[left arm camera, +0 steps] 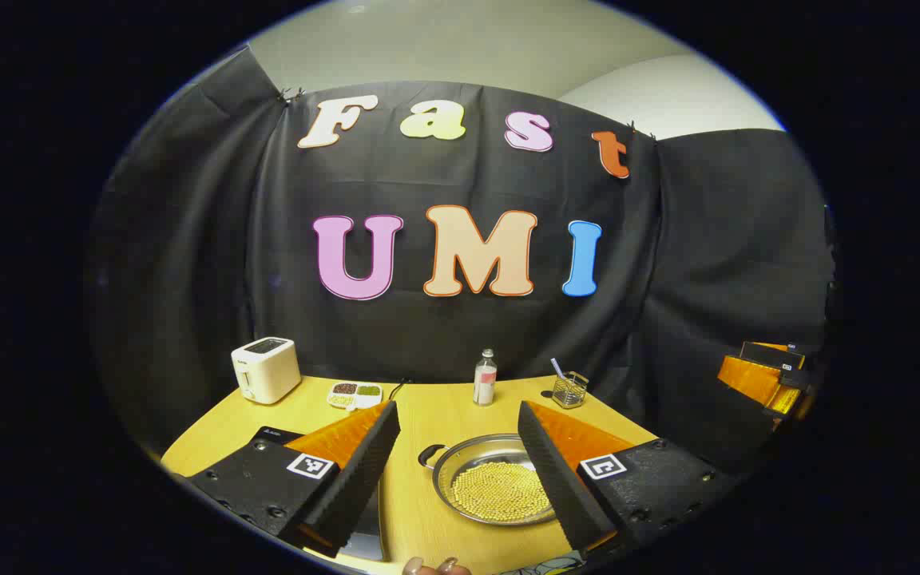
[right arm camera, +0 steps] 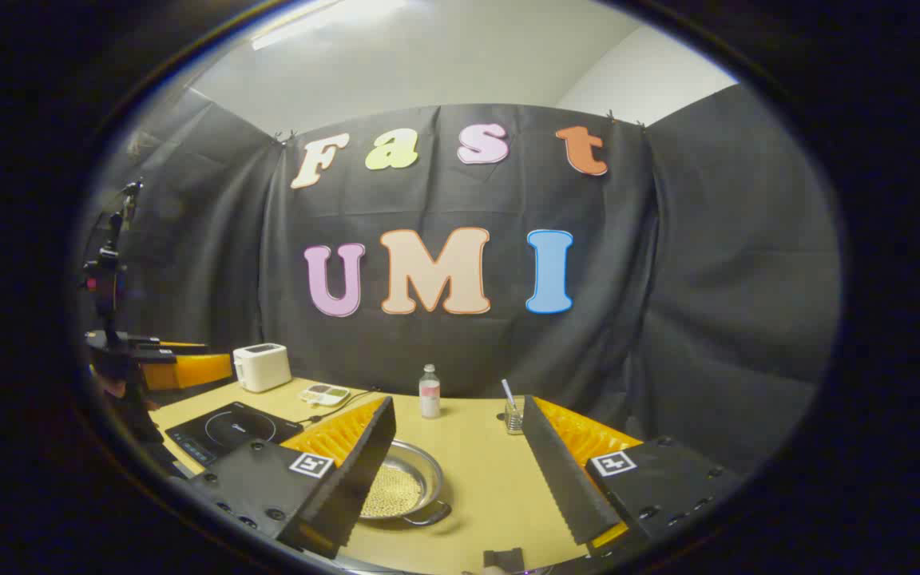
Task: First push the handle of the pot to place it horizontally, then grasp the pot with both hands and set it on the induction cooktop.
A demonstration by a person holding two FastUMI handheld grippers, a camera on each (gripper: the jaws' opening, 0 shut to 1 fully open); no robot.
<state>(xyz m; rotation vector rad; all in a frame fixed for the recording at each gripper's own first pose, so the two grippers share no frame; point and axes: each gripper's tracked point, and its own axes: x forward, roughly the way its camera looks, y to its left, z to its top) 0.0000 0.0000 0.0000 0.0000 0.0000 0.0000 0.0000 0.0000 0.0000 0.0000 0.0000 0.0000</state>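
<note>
The steel pot (left arm camera: 496,485) holds small yellow beads and sits on the yellow table between my left gripper's fingers, beyond their tips. One loop handle (left arm camera: 430,456) points to the far left. My left gripper (left arm camera: 458,409) is open wide above the table, touching nothing. In the right gripper view the pot (right arm camera: 404,485) lies behind the left finger, with a handle (right arm camera: 430,516) at its near right. My right gripper (right arm camera: 458,406) is open and holds nothing. The black induction cooktop (right arm camera: 224,431) lies left of the pot; a corner of the cooktop (left arm camera: 272,435) peeks out behind a finger.
At the back stand a white toaster (left arm camera: 266,368), a divided dish (left arm camera: 354,394), a small bottle (left arm camera: 485,378) and a wire cup (left arm camera: 569,390). The right gripper (left arm camera: 771,375) hangs far right, the left gripper (right arm camera: 176,365) far left. Fingertips of a hand (left arm camera: 428,565) show at the bottom.
</note>
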